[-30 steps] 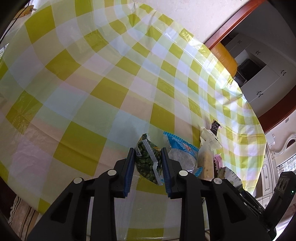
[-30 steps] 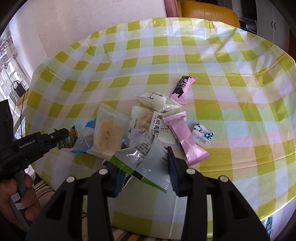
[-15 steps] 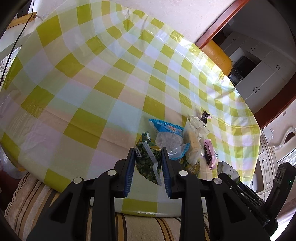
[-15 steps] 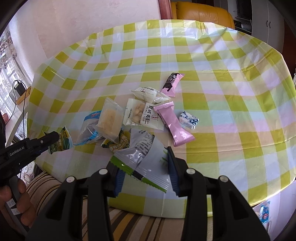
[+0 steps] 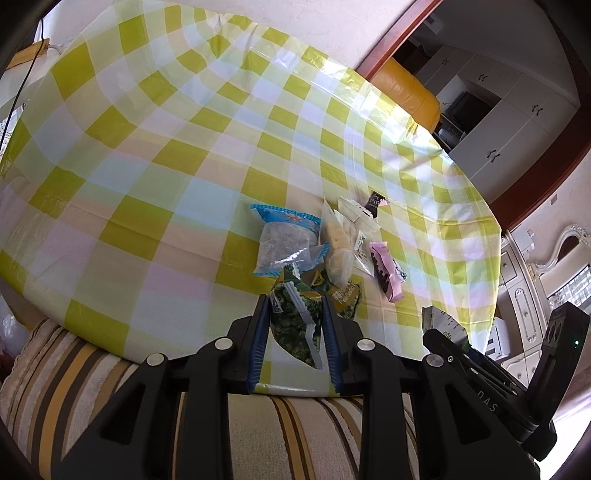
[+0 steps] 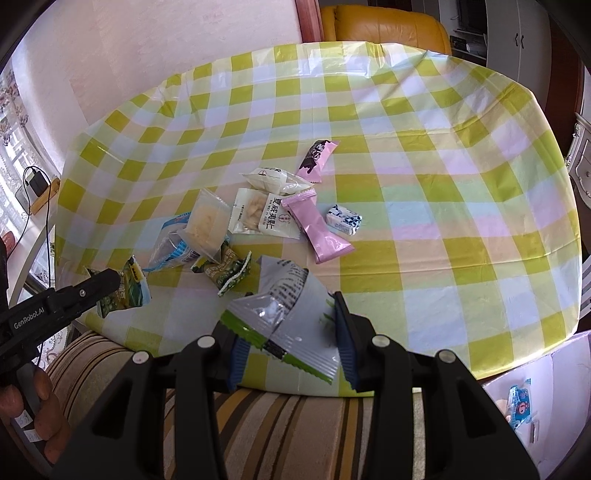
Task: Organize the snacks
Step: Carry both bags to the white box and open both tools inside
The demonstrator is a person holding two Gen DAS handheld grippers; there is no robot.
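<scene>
My left gripper [image 5: 294, 321] is shut on a green pea packet [image 5: 295, 325] and holds it above the table's near edge. It also shows in the right wrist view [image 6: 125, 288]. My right gripper [image 6: 288, 332] is shut on a silver and green packet [image 6: 288, 314], also above the near edge. Several snacks lie in a loose pile on the checked tablecloth [image 6: 443, 184]: a blue clear packet [image 5: 284, 240], a clear cracker packet [image 6: 207, 225], a white nut packet [image 6: 262, 218], two pink bars [image 6: 317, 229], a small blue-white candy [image 6: 343, 219] and another green pea packet [image 6: 225, 273].
A striped cushion [image 6: 295, 424] lies under both grippers at the table's near edge. An orange chair [image 6: 384, 26] stands behind the table. A white box [image 6: 535, 398] with a blue snack sits at the lower right. A charger and cable [image 6: 37, 184] are at the left.
Both grippers have pulled back from the table toward the near edge with their packets still held. The striped cushion has come into view below them.
</scene>
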